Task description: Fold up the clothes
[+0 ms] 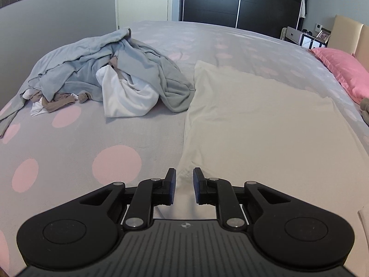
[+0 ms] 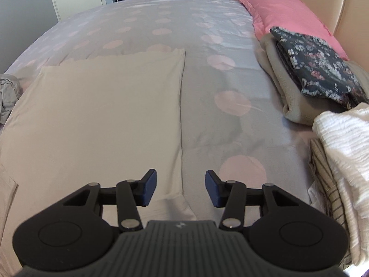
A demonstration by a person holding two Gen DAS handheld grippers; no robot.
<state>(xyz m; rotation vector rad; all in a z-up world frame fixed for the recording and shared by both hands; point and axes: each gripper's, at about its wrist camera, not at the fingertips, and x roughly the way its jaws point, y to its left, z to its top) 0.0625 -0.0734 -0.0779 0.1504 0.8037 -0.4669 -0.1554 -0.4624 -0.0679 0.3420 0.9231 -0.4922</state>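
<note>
A cream garment (image 1: 265, 124) lies spread flat on the grey bedspread with pink dots (image 1: 92, 143); it also shows in the right wrist view (image 2: 96, 120). My left gripper (image 1: 184, 185) hovers over the garment's near left edge, jaws slightly apart and empty. My right gripper (image 2: 181, 188) hovers over the garment's near right edge, jaws wide open and empty. A pile of unfolded clothes (image 1: 110, 78), grey, white and tan, lies on the bed to the left.
Folded clothes are stacked at the right: a dark floral piece (image 2: 318, 69) on a beige one, and a white textured piece (image 2: 341, 143) nearer. A pink pillow (image 2: 281, 11) lies by the headboard. A dark wardrobe (image 1: 242, 0) stands beyond the bed.
</note>
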